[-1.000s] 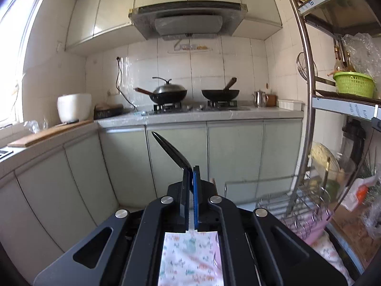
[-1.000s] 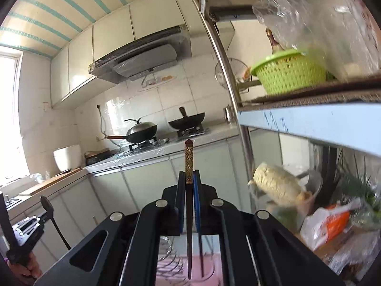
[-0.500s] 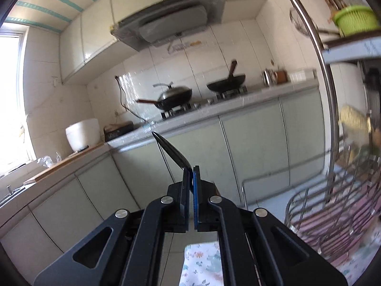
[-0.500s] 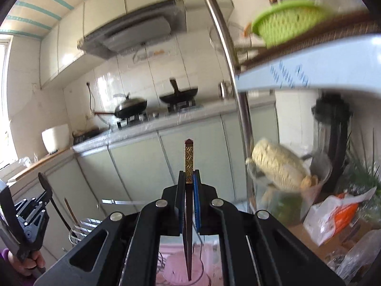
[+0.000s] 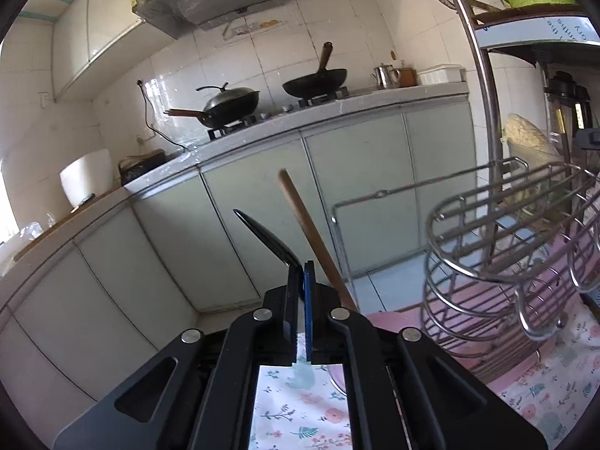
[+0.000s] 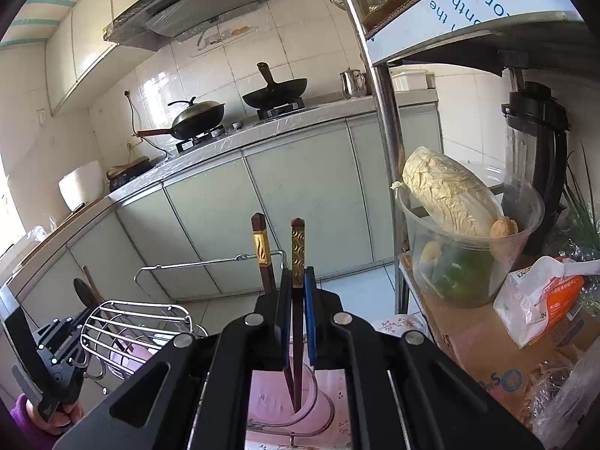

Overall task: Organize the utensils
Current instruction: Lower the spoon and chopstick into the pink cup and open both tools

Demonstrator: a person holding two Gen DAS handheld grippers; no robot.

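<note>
Right wrist: gripper (image 6: 296, 285) clamped on upright chopstick (image 6: 297, 255), tip over pink cup (image 6: 277, 405).

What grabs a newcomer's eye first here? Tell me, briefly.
The right gripper, shut on a dark chopstick with a gold-patterned top, holds it over a pink cup; a second chopstick stands just to its left. The left gripper pinches a black utensil beside the wire rack.

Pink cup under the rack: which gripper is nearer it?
Right. The right gripper sits just above the pink cup, its chopstick dipping inside; the left gripper is off beside the wire basket.
</note>
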